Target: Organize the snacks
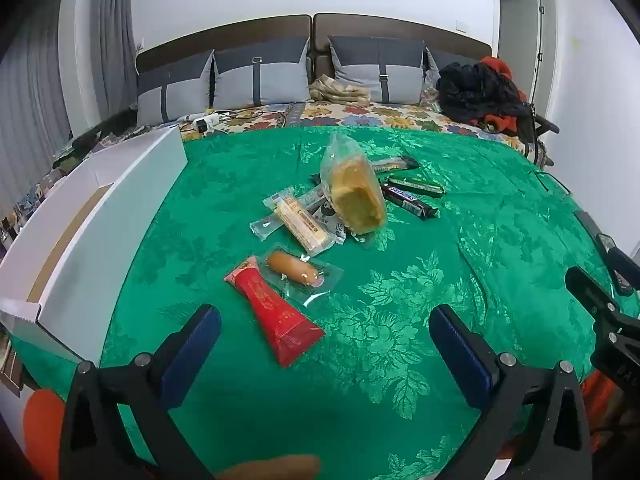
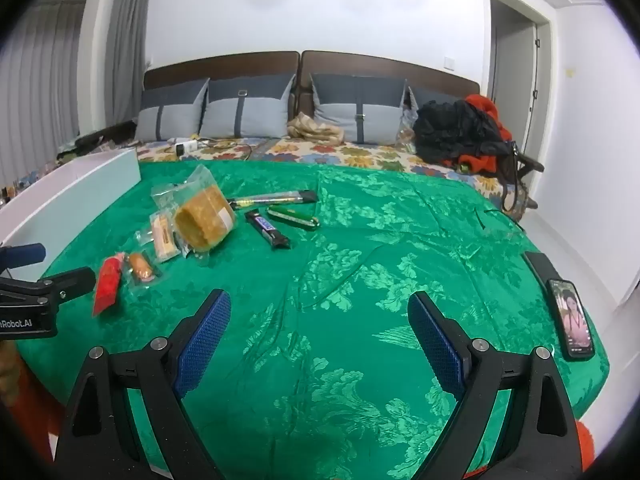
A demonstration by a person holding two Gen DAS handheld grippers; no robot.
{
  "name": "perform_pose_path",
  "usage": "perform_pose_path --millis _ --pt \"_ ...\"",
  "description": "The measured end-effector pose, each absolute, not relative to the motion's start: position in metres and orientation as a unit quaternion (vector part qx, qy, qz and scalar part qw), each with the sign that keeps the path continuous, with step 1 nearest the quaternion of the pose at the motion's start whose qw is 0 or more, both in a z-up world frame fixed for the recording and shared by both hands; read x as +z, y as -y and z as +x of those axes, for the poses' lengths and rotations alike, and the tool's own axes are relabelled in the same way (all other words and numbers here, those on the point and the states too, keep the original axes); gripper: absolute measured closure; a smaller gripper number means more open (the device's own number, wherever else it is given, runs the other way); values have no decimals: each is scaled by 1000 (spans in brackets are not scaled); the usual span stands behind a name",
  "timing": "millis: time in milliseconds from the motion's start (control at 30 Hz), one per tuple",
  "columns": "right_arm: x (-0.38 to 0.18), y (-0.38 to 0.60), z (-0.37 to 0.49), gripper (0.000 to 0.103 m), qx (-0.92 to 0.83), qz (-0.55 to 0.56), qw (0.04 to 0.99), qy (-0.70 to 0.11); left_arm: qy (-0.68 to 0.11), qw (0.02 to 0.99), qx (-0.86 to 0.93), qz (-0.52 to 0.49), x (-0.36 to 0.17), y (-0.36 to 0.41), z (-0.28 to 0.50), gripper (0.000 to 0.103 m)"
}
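Several snacks lie on a green cloth (image 1: 400, 360). A red packet (image 1: 276, 312) (image 2: 107, 284) lies nearest, between my left gripper's fingers, beside a sausage in clear wrap (image 1: 298, 270) (image 2: 141, 266). Behind are a wafer bar (image 1: 298, 222) (image 2: 163, 236), a bagged yellow cake (image 1: 356, 196) (image 2: 204, 218), a Snickers bar (image 1: 408, 198) (image 2: 267, 230) and a green bar (image 1: 416, 186) (image 2: 293, 217). A white box (image 1: 100, 248) (image 2: 76, 192) stands at the left. My left gripper (image 1: 324, 336) is open and empty just short of the red packet. My right gripper (image 2: 319, 328) is open and empty over bare cloth.
A phone (image 2: 572, 318) lies at the cloth's right edge. Pillows (image 1: 260, 76), a charger with cables (image 1: 206, 122) and a pile of black and red clothes (image 1: 480, 92) sit at the bed's far end. The right gripper's body (image 1: 608, 320) shows at the right of the left wrist view.
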State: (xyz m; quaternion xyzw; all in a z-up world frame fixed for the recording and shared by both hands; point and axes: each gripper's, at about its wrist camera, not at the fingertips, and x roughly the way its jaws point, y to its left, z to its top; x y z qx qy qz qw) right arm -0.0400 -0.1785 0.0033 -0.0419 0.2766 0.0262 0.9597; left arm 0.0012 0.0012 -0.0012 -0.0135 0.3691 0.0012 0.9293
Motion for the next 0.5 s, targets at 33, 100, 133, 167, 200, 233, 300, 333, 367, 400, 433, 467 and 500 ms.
perform_pose_path --millis 33,100,133,167,200,233,300,333,367,400,433,467,500 --pt "3 178 -40 11 24 -48 959 -277 -371 929 0 -14 -2 -2 2 0" --pt "3 178 -40 11 23 -52 959 -279 -372 928 0 -16 -2 -5 4 0" --pt "4 178 -39 11 22 -50 959 -278 -363 932 7 0 -7 -2 0 0" --pt "4 179 -39 11 22 -49 959 -277 -363 932 8 -1 -7 -3 0 0" --pt "4 179 -38 11 22 -47 959 -277 -363 932 9 -2 -8 -4 0 0" --pt "3 180 -37 11 22 -46 959 -278 -364 931 10 -2 -9 -6 1 0" --pt "2 184 -37 11 21 -45 959 -281 -362 932 16 6 -7 0 -4 0" --pt "0 187 -37 11 21 -45 958 -281 -363 932 18 7 -7 0 -5 0" --pt "-4 186 -36 11 21 -46 958 -281 -364 931 19 8 -9 -1 -4 0" --pt "-2 185 -36 11 22 -49 958 -282 -365 931 20 9 -10 -1 -4 0" --pt "-3 185 -35 11 22 -49 958 -282 -367 930 20 10 -11 -1 -4 0" --pt "-5 182 -38 11 23 -51 958 -280 -368 930 20 10 -12 0 -4 0" --pt "-4 182 -38 11 23 -50 959 -280 -368 929 21 11 -12 0 -5 0"
